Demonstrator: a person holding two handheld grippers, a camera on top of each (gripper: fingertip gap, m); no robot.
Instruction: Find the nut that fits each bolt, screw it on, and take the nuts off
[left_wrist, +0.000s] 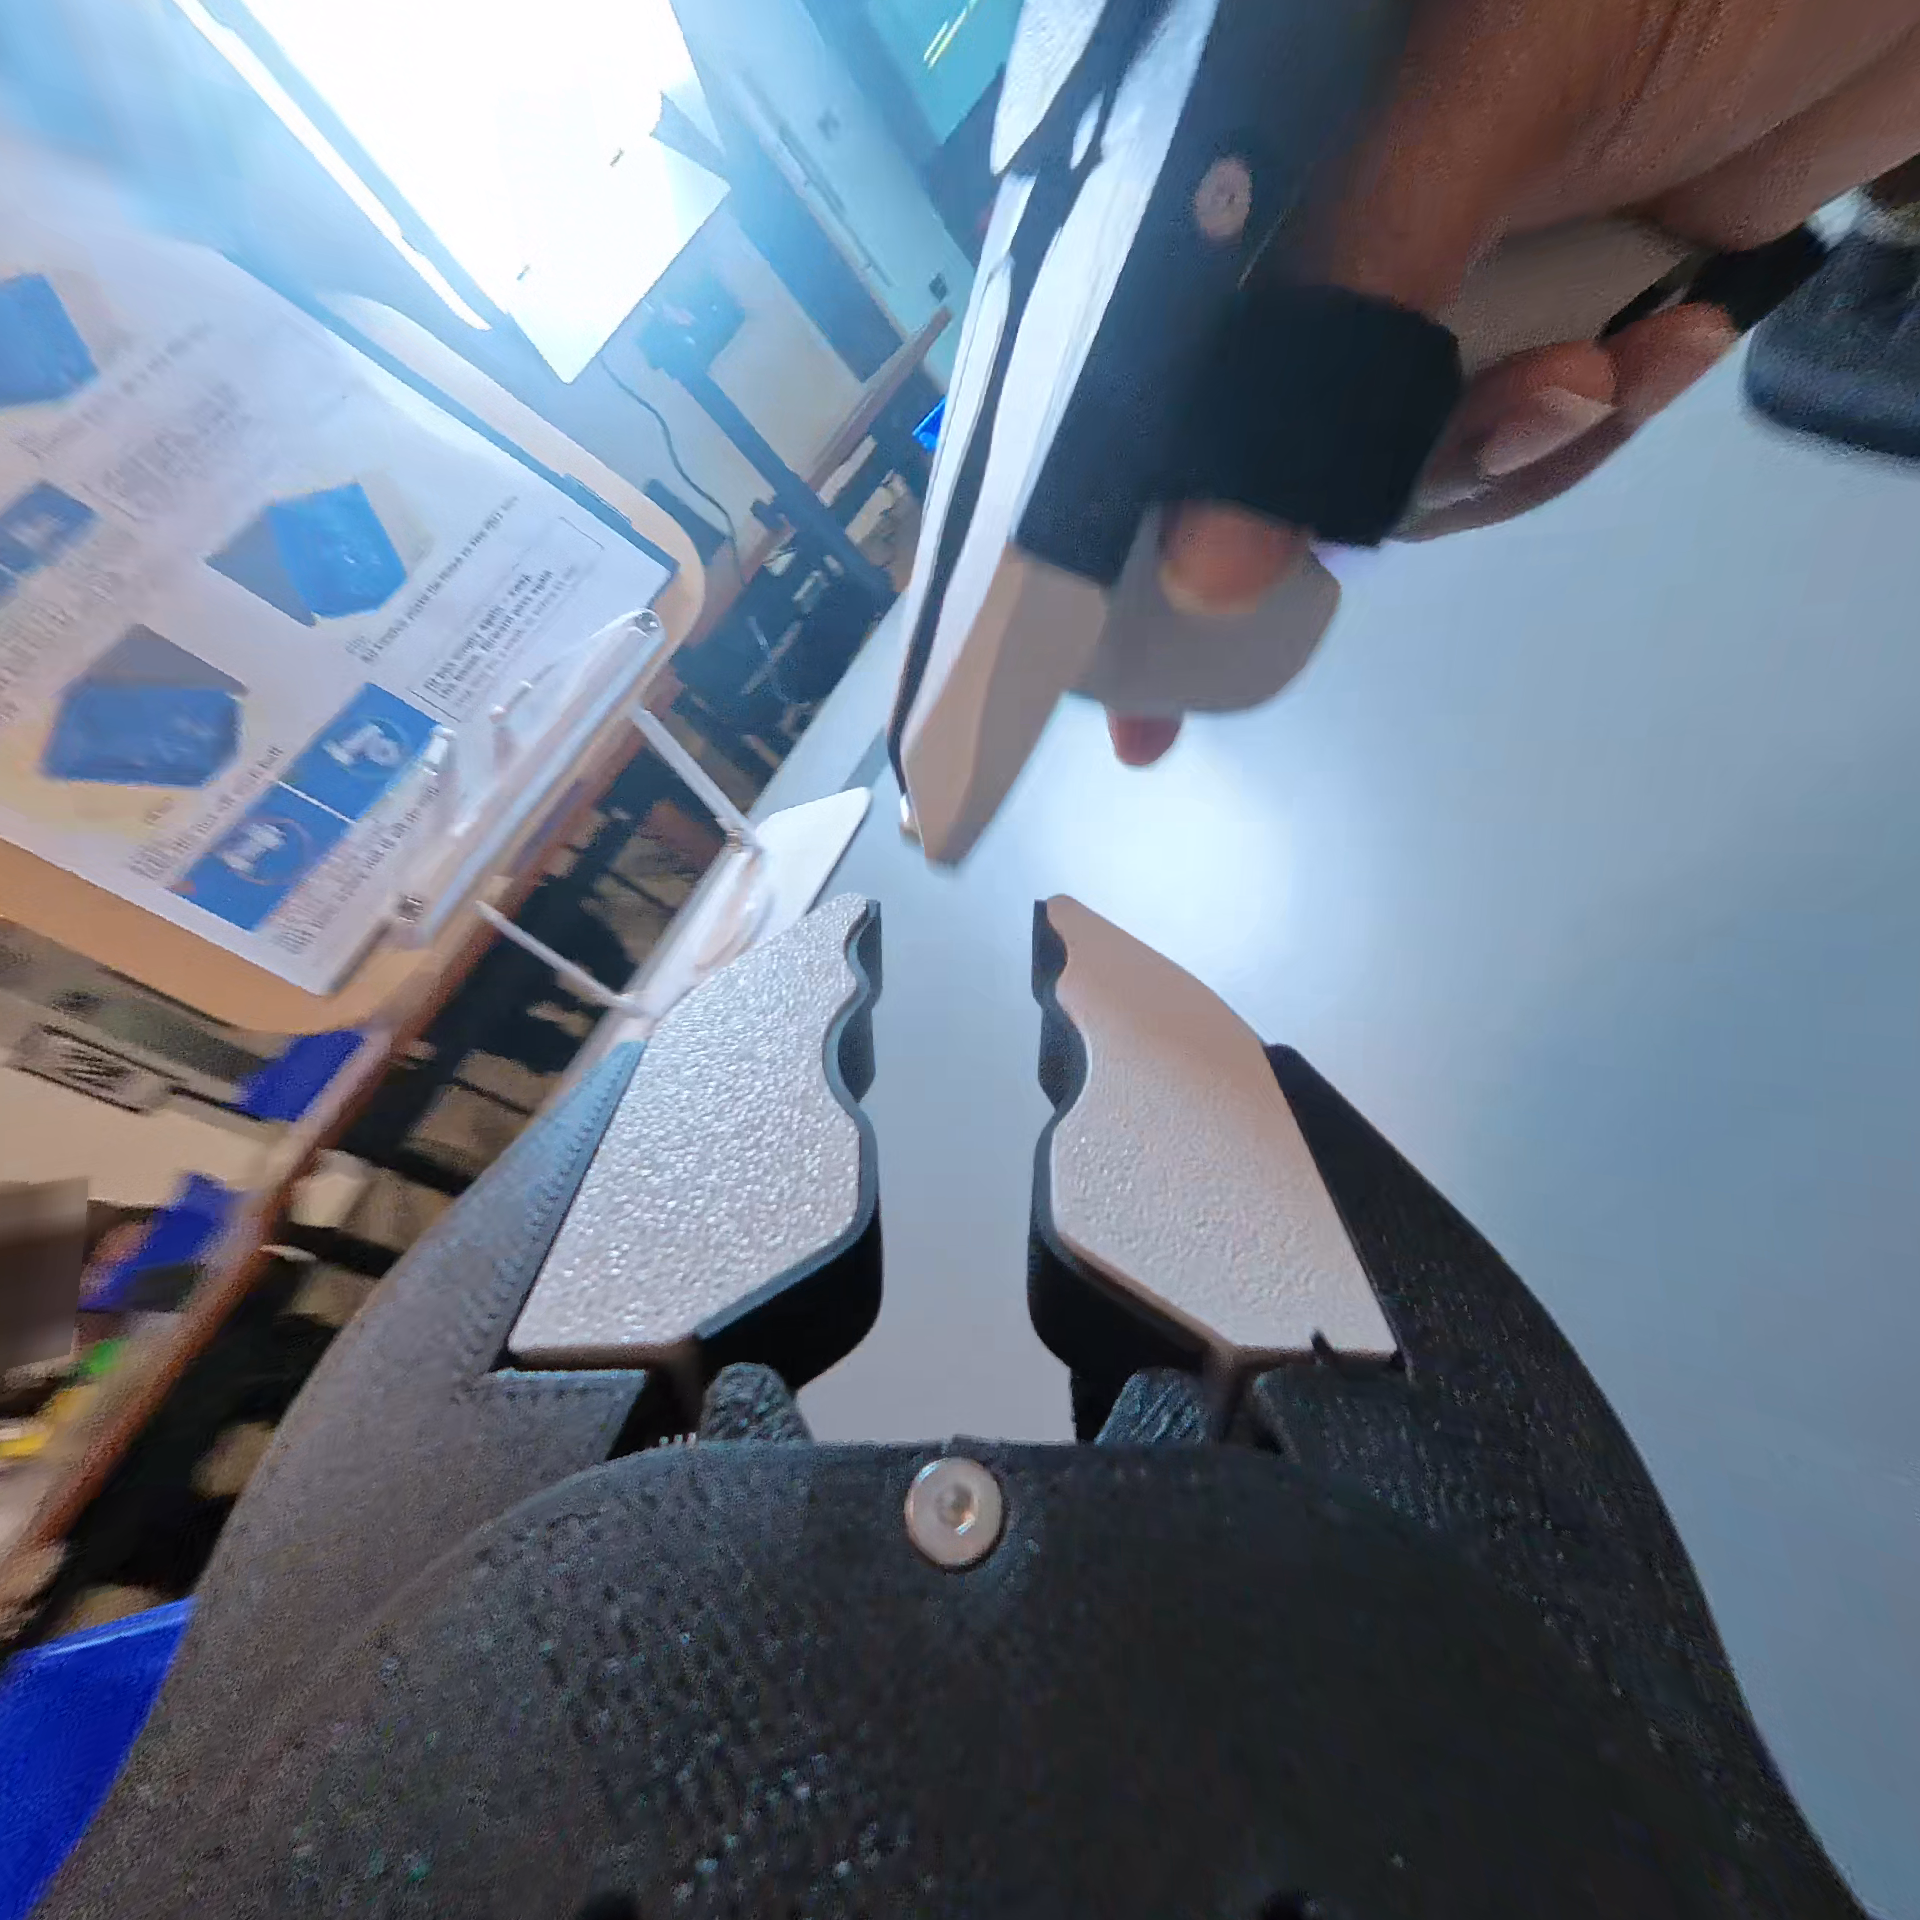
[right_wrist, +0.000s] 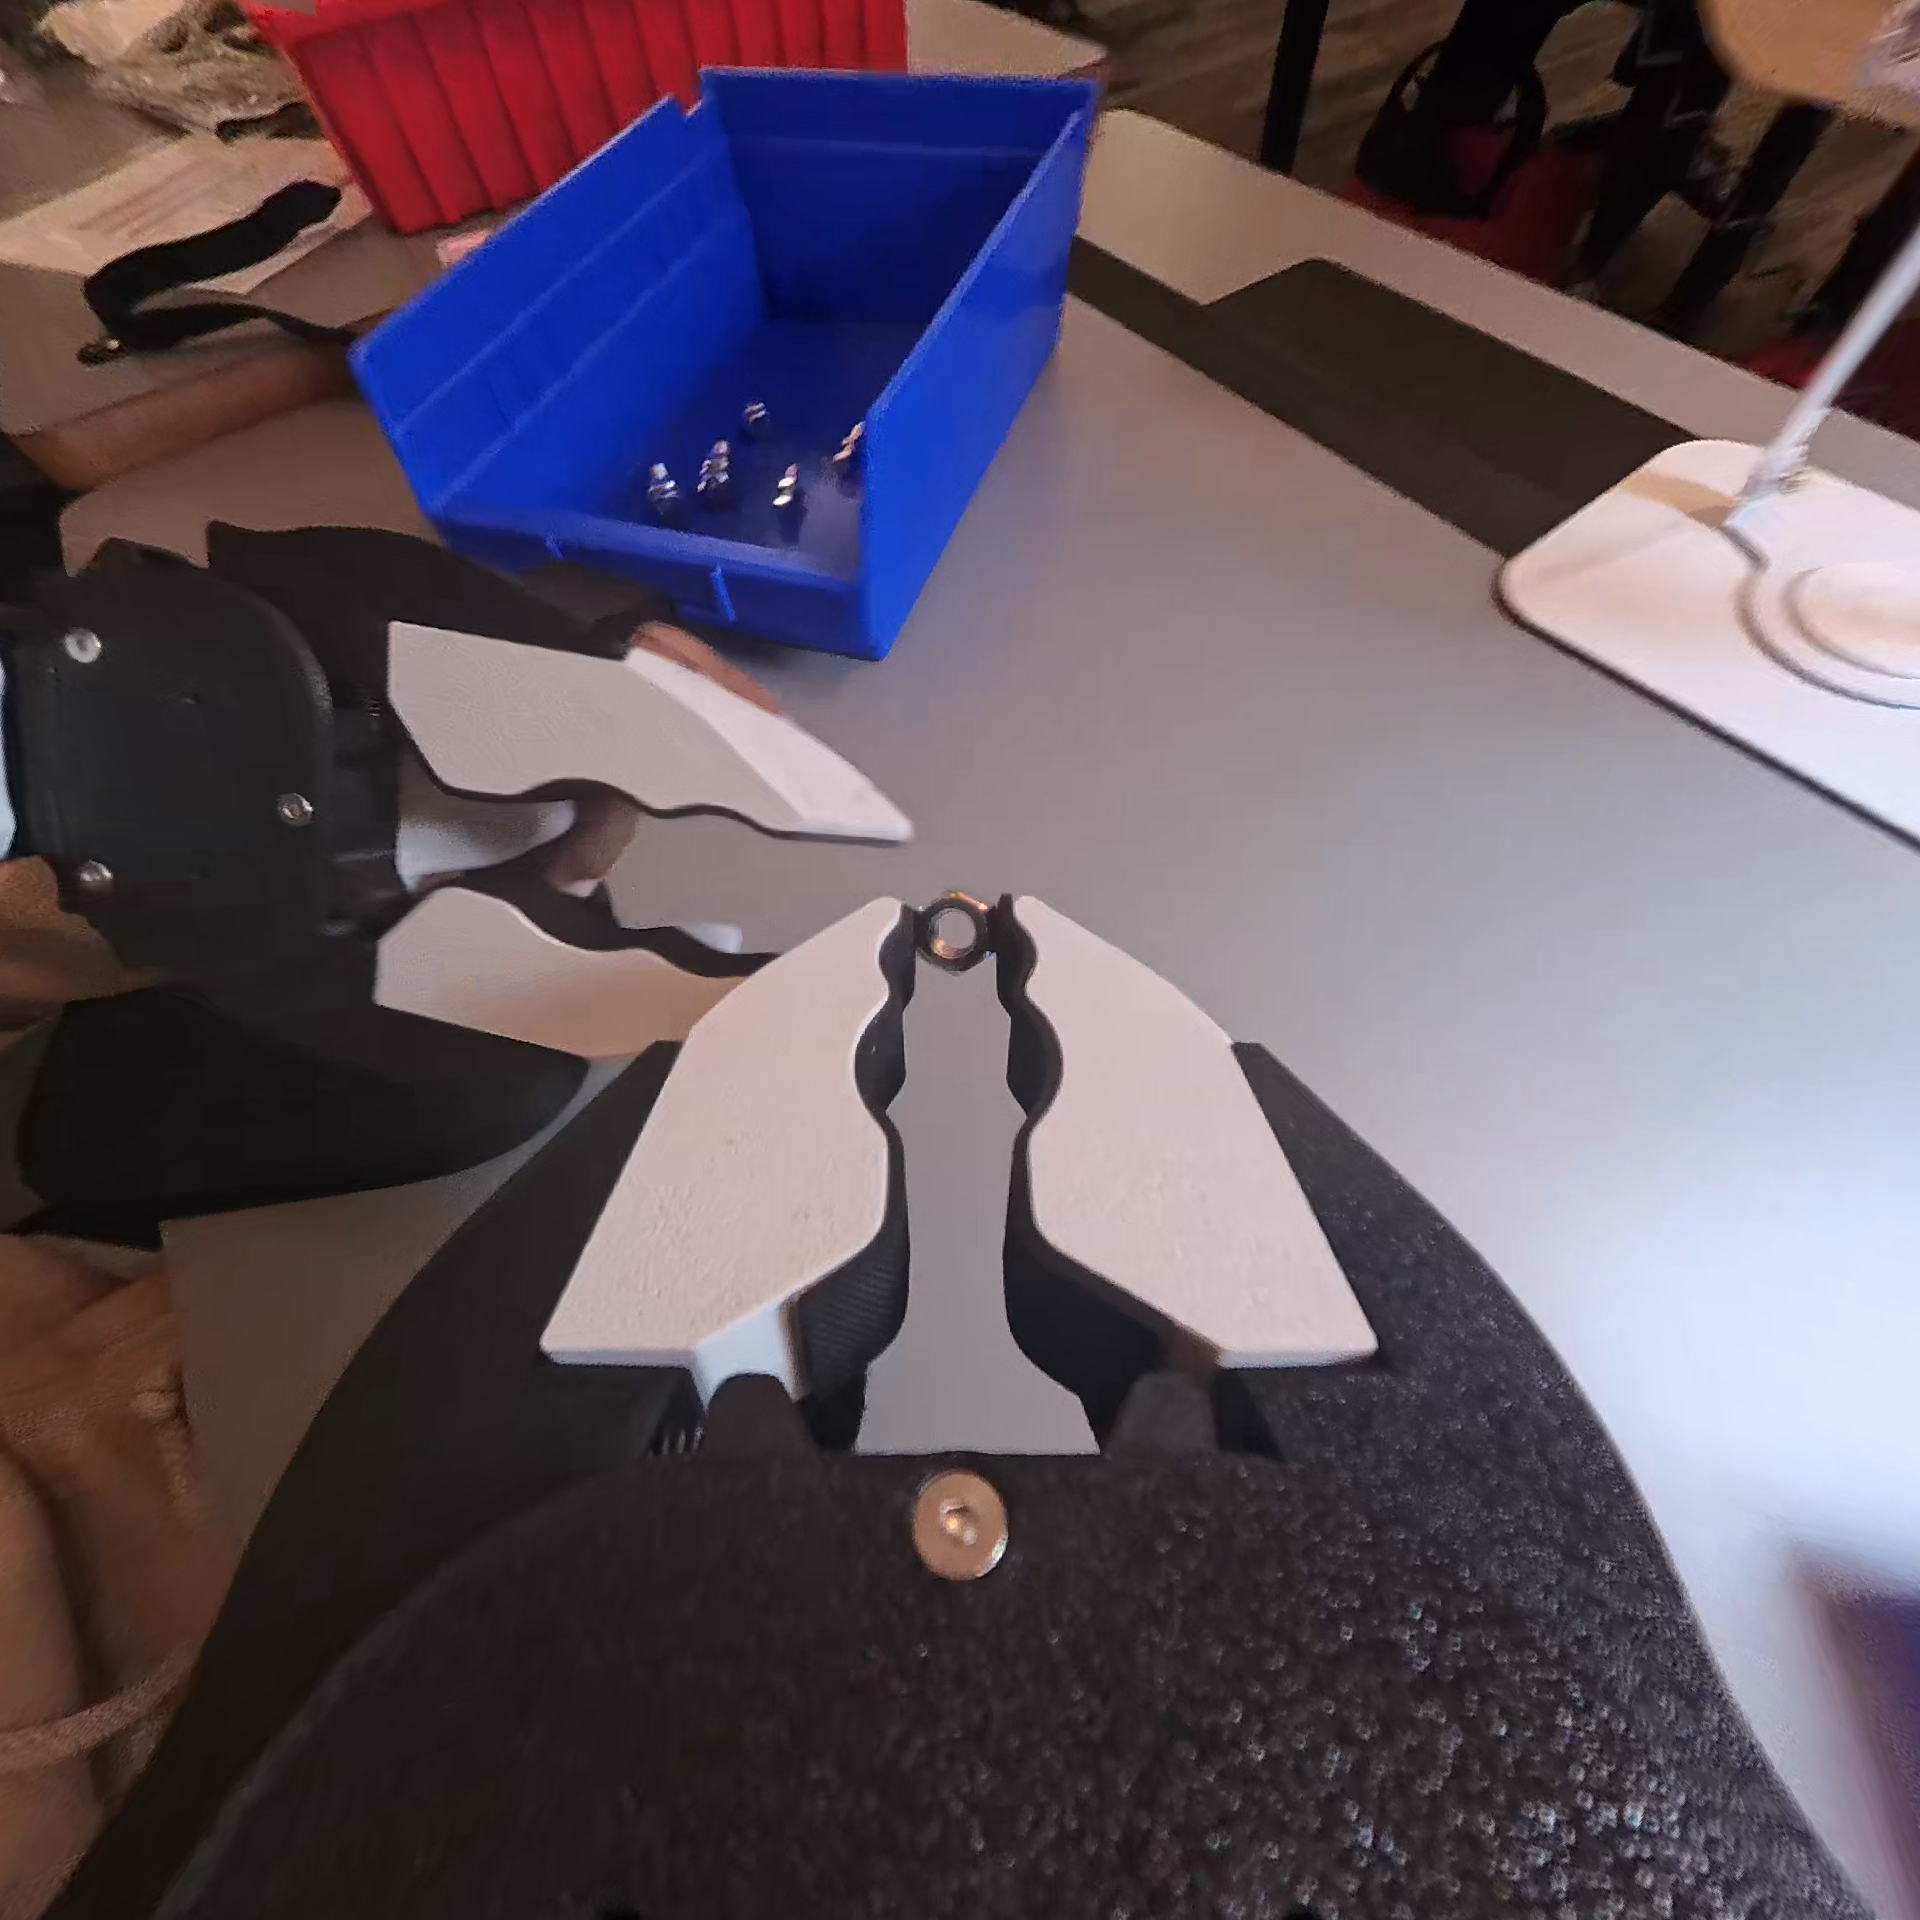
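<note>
Steel nut (right_wrist: 947, 928) pinched at very tips of right gripper (right_wrist: 951, 925), above grey table (right_wrist: 1299, 831). Left gripper (right_wrist: 821, 894) just beside, spread apart, holding nothing. Beyond, blue bin (right_wrist: 623, 343) holds about 5 bolts (right_wrist: 717, 473), some seemingly nutted. Task looks mid-way; exact count unclear.

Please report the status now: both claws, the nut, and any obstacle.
Right claw shut on hex nut at the tips. Left claw open, empty. Bolts in blue bin. Grey table between claws and bin, nothing in the way.
</note>
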